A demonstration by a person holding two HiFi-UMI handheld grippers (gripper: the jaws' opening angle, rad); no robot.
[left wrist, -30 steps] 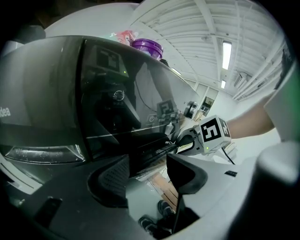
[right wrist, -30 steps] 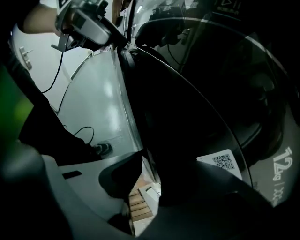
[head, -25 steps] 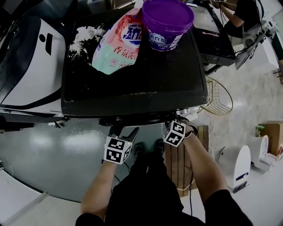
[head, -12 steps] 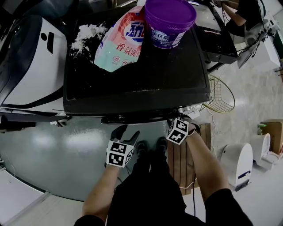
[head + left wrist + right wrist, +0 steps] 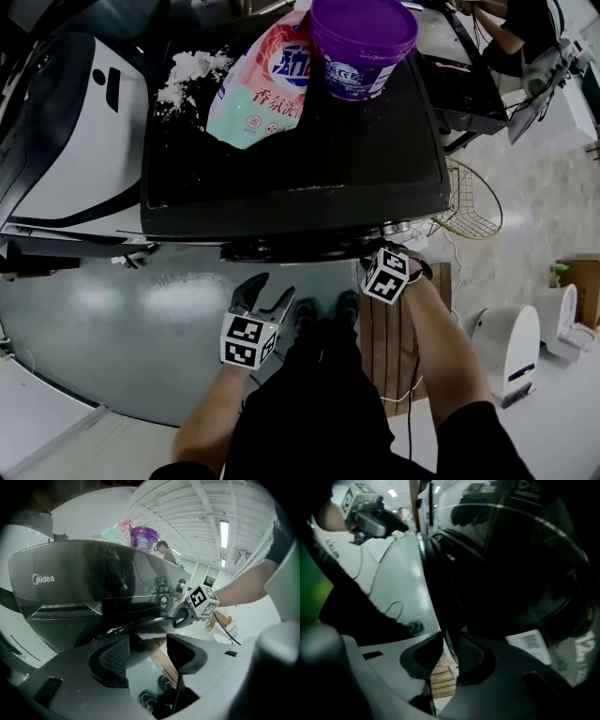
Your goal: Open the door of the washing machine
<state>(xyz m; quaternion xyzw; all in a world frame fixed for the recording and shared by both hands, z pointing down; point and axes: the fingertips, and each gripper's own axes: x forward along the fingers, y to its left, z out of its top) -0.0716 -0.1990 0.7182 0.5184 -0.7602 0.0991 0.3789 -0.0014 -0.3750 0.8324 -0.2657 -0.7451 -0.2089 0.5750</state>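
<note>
- We look down on the black flat top of a front-loading washing machine [image 5: 309, 169]; a pink-and-mint soft detergent pouch [image 5: 255, 89] lies on it, touching a purple round plastic tub [image 5: 364, 42].
- White loose powder [image 5: 192, 73] is spilled just beside the pouch, on its left.
- Our left gripper [image 5: 269, 290] hangs over the glossy grey floor [image 5: 122, 319], below the machine's front edge and clear of it, with its jaws apart.
- Our right gripper [image 5: 376, 262] reaches the dark curved door rim [image 5: 291, 251] under that edge.
- A gold wire basket [image 5: 472, 202] and a slatted wooden board [image 5: 375, 333] sit to the right.
</note>
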